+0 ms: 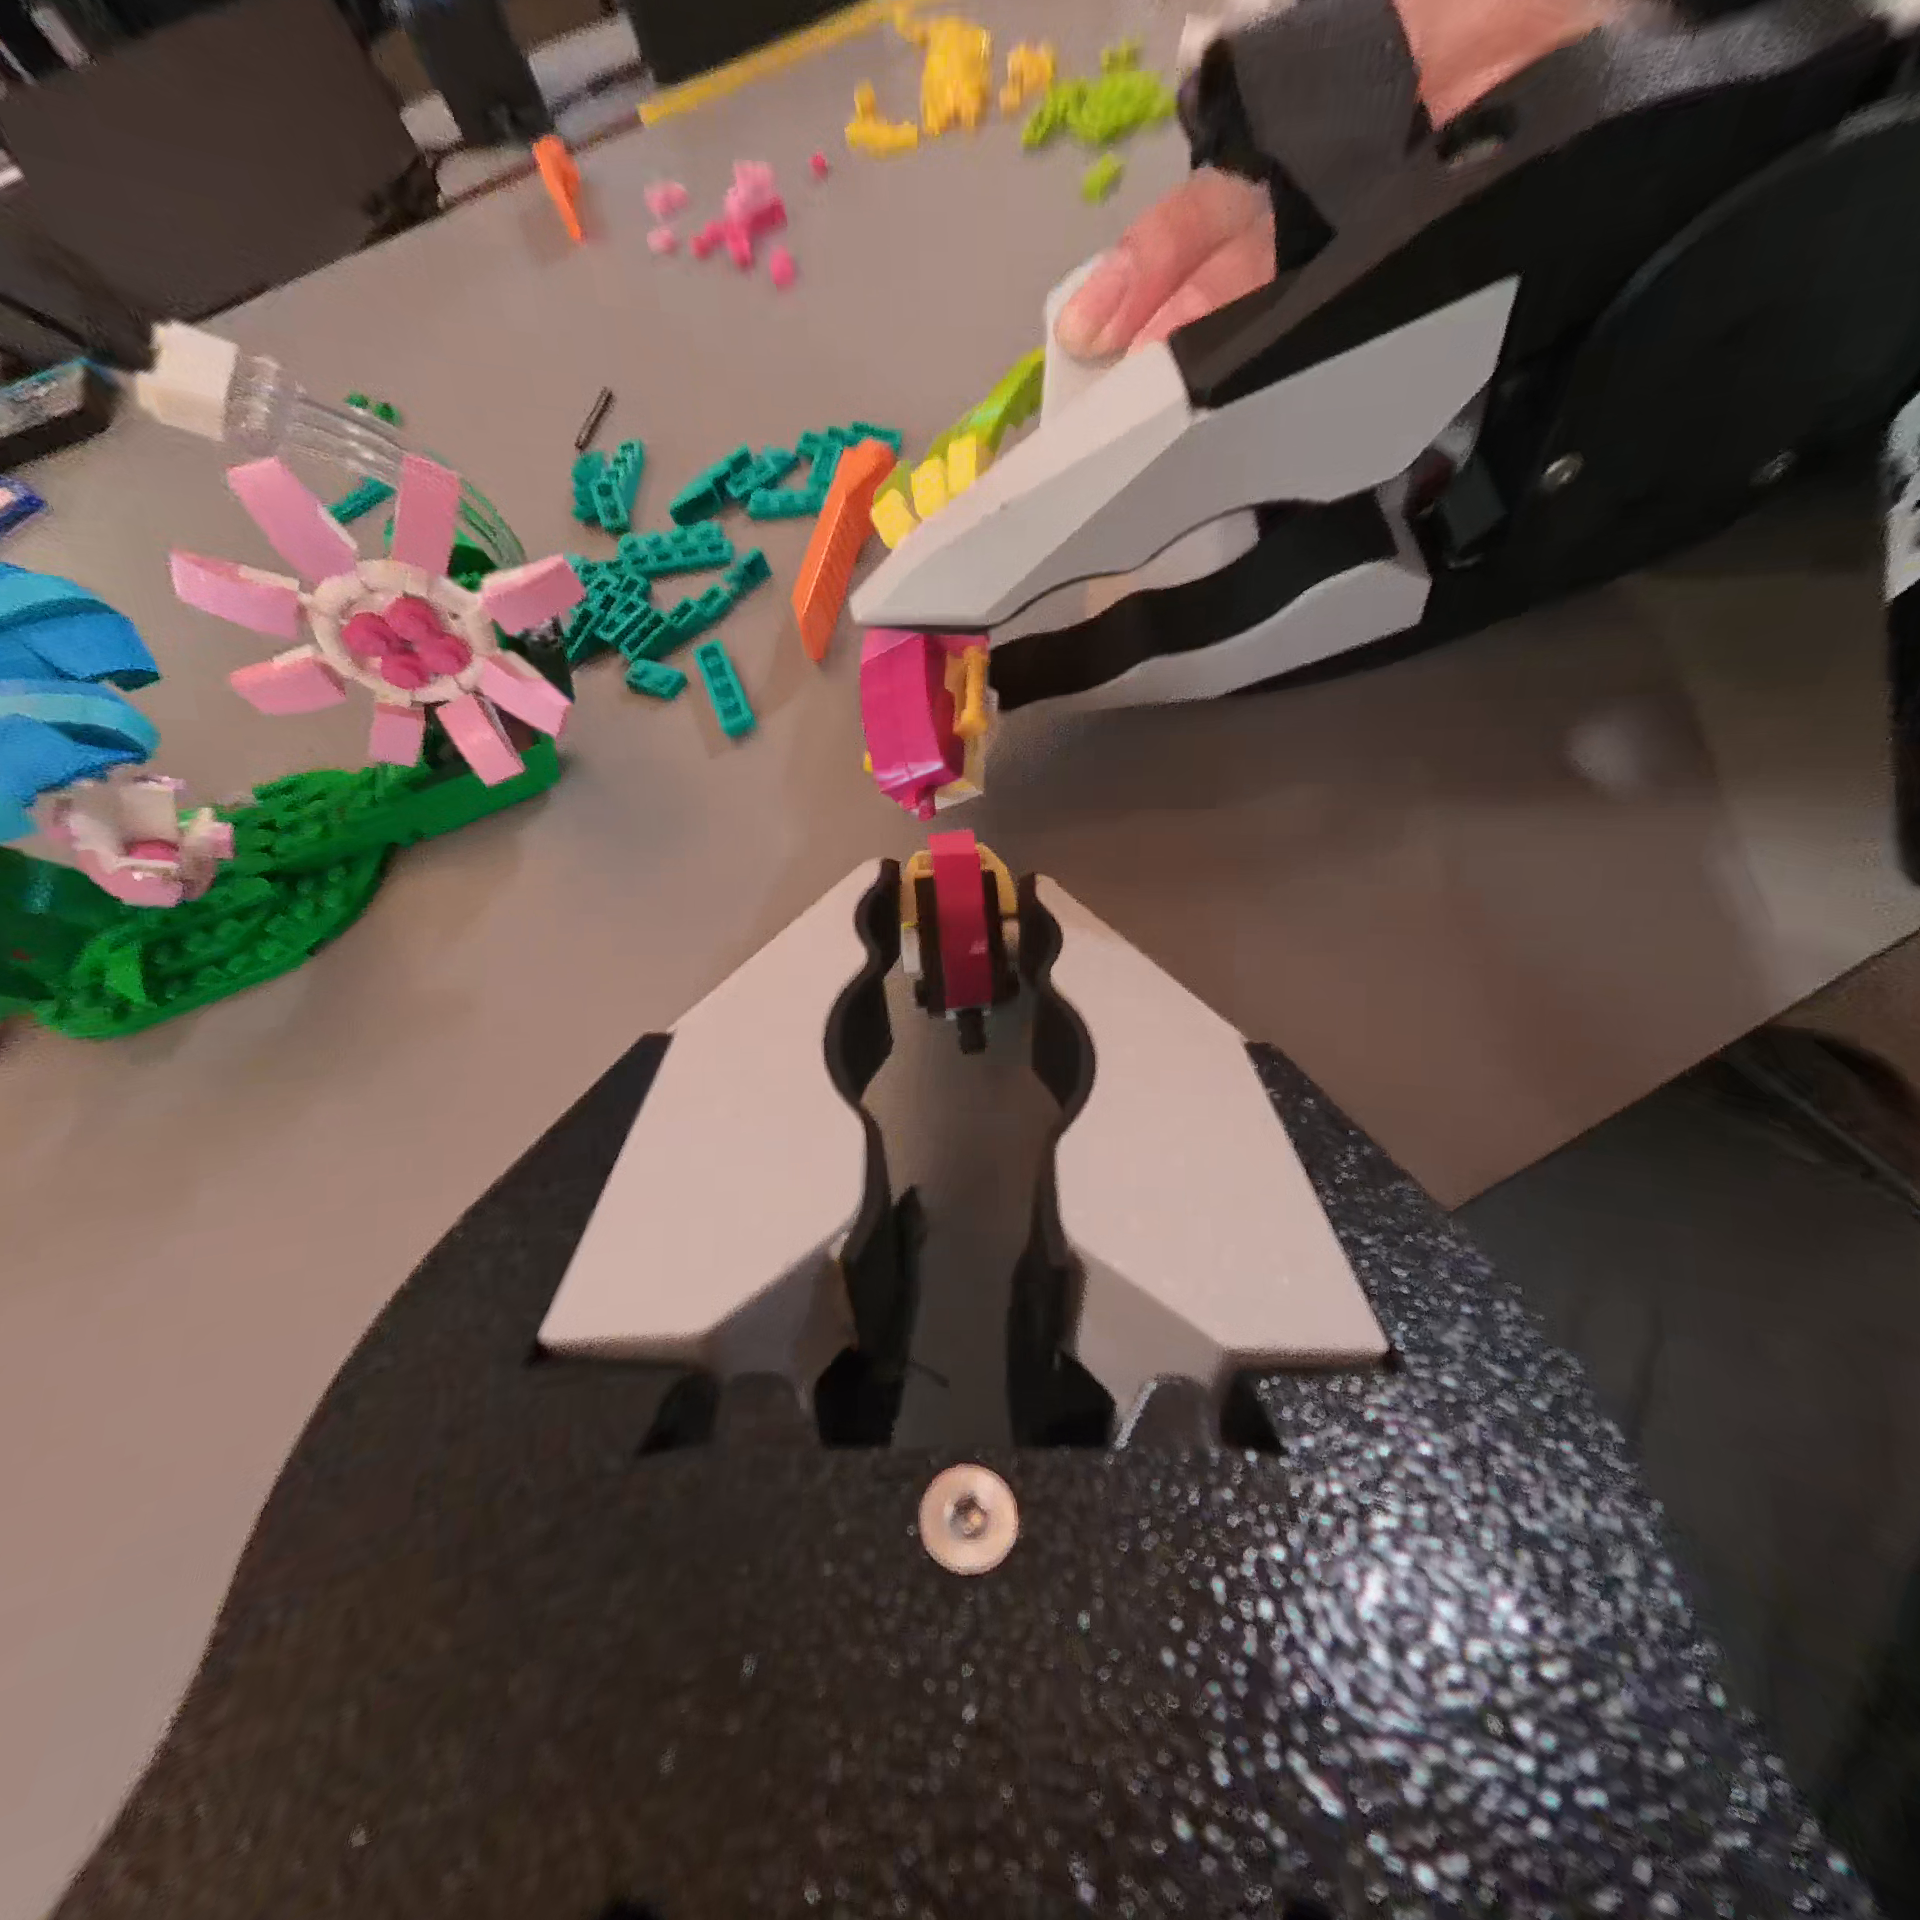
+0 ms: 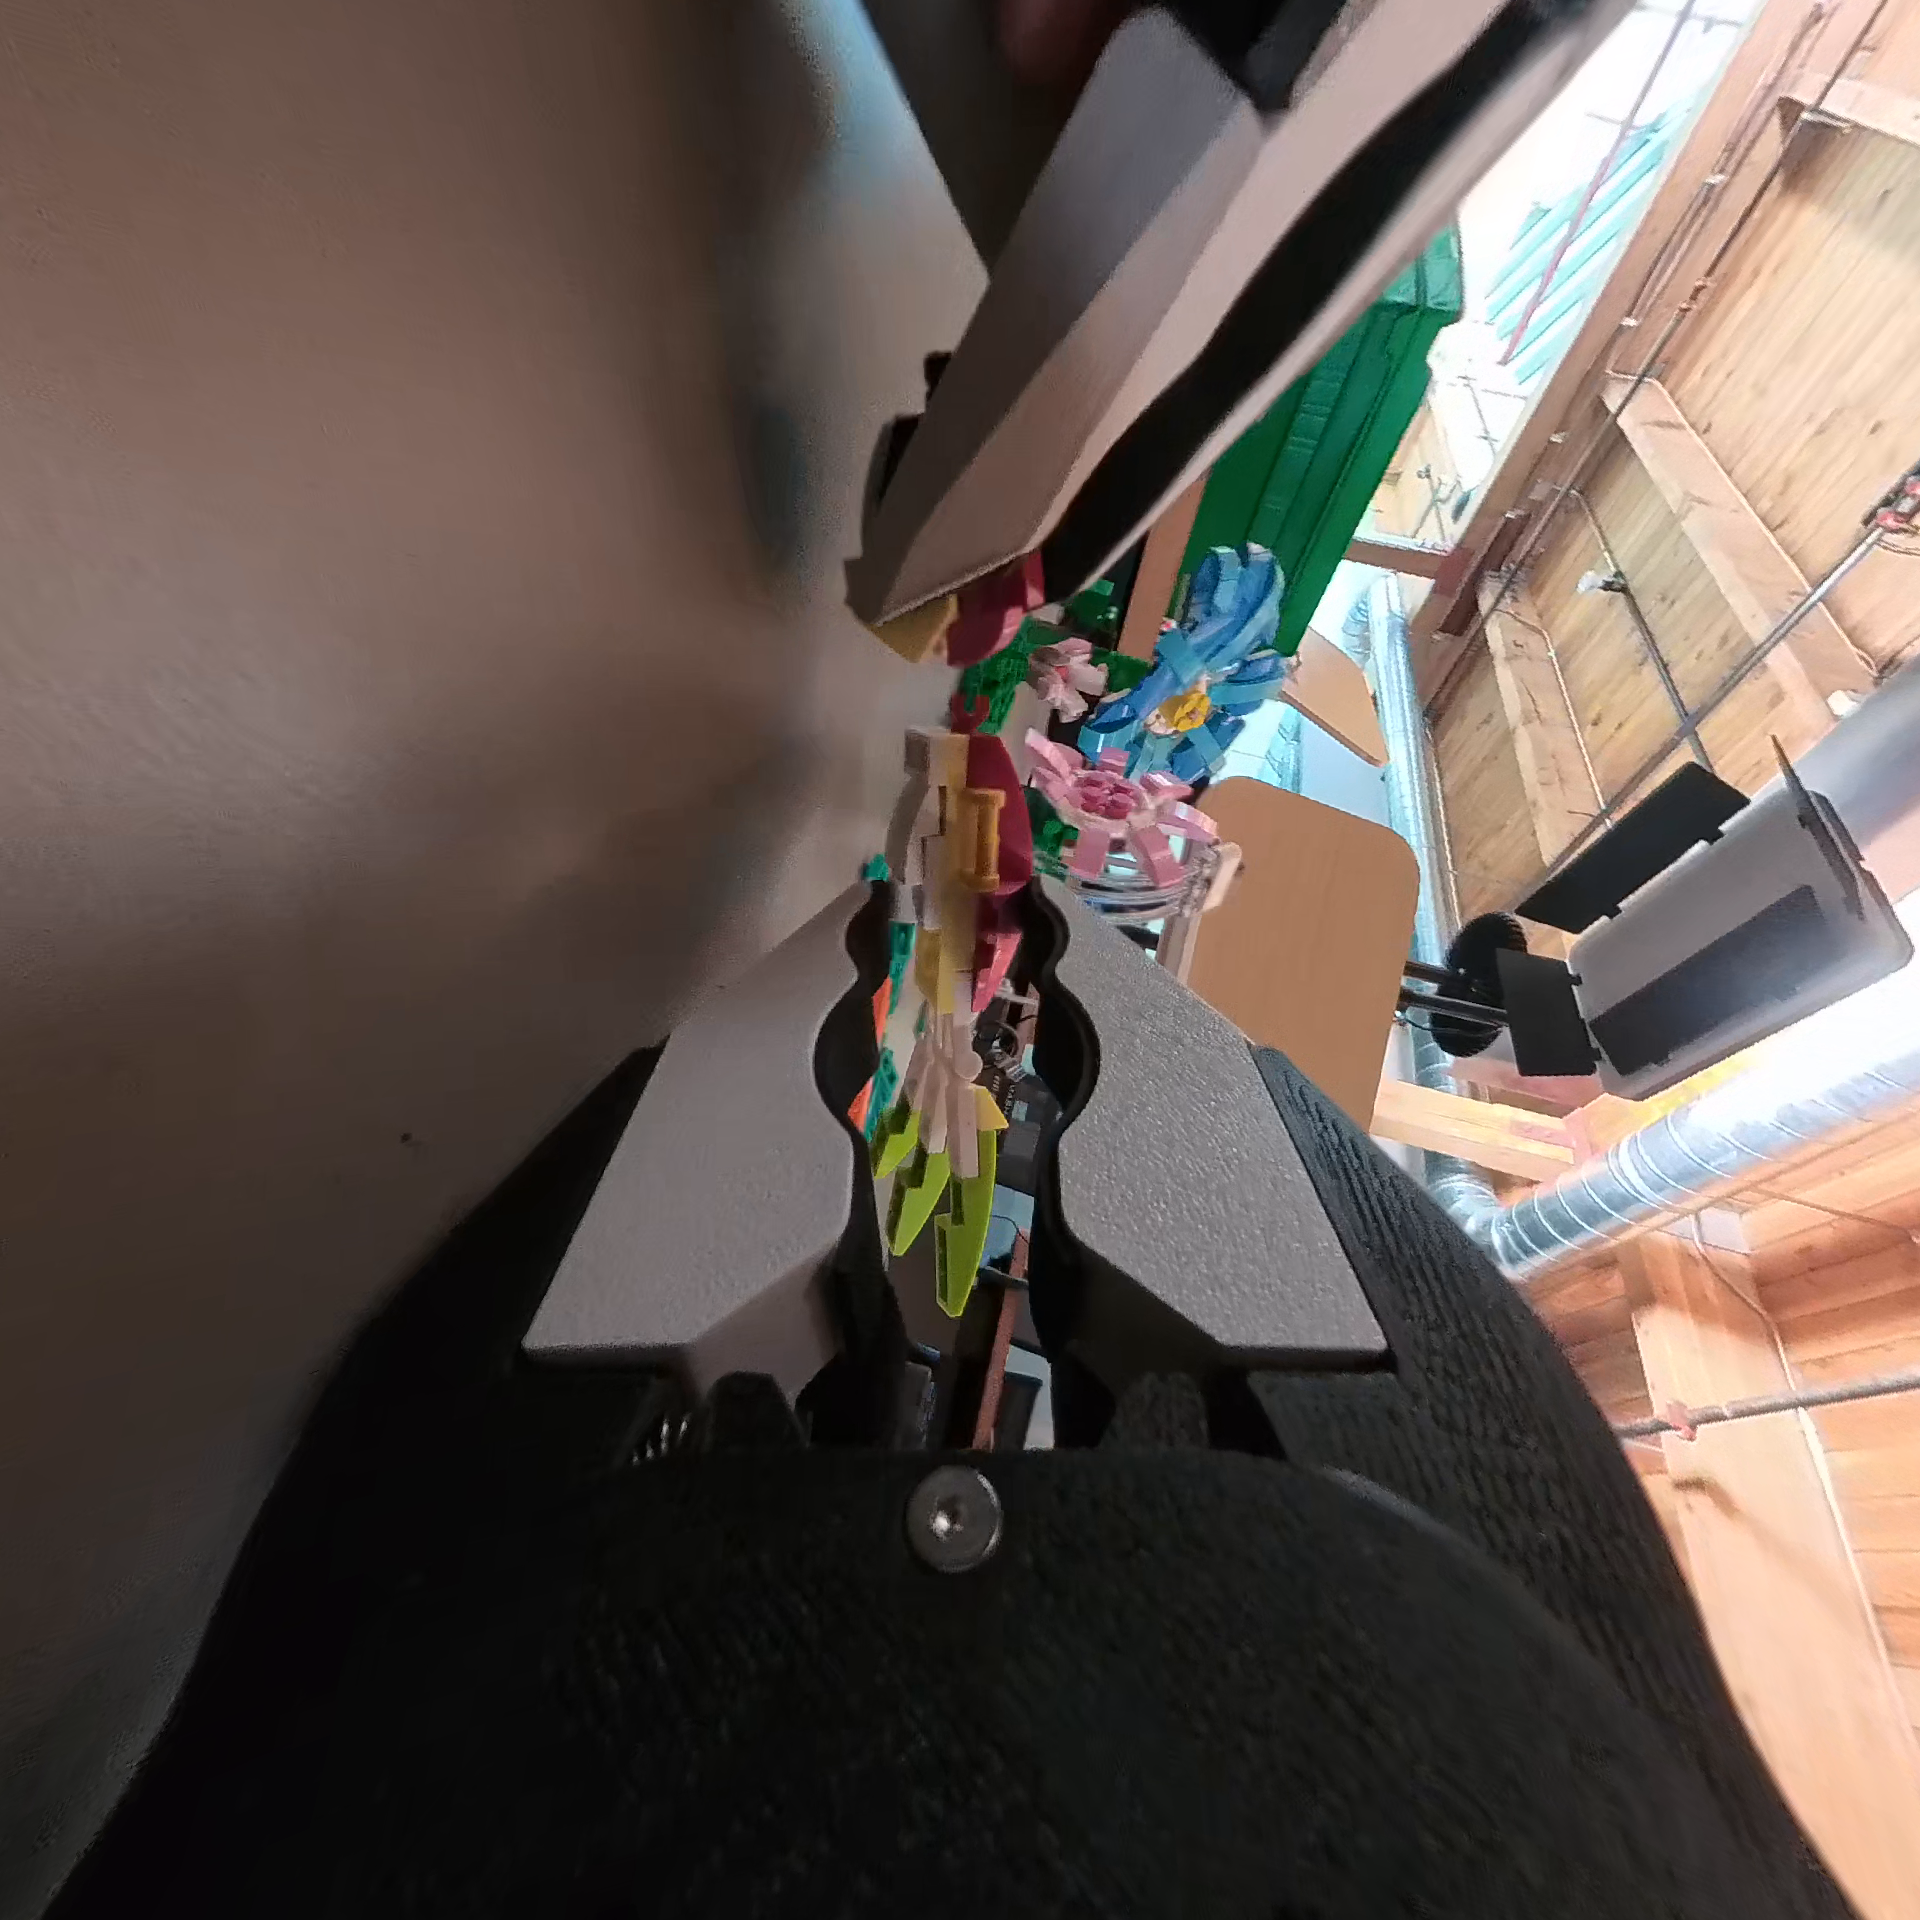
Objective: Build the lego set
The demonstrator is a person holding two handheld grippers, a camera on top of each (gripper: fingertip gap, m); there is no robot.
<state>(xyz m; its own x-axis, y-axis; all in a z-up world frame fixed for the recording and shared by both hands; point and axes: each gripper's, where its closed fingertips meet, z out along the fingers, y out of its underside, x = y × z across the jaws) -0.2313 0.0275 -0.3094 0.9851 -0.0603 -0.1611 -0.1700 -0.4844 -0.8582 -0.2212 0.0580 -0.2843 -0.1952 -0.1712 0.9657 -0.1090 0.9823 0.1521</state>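
Two grippers (image 1: 954,883) (image 2: 951,914); three built flowers (image 1: 400,634).

Magenta petal piece (image 1: 914,717), teal bricks (image 1: 665,582) (blurred, maybe green), grey table (image 1: 1351,831).

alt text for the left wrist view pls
The left gripper holds a small magenta and yellow lego piece just below a larger magenta lego assembly held by the right gripper. On the grey table behind lie a pink lego flower and loose teal bricks.

A plain grey table (image 1: 1351,935) fills the foreground. Beyond it stand dark chairs (image 1: 208,156). The right wrist view shows a timber-planked wall (image 2: 1766,343), silver ventilation ducts (image 2: 1662,1153) and a wooden chair back (image 2: 1299,935).
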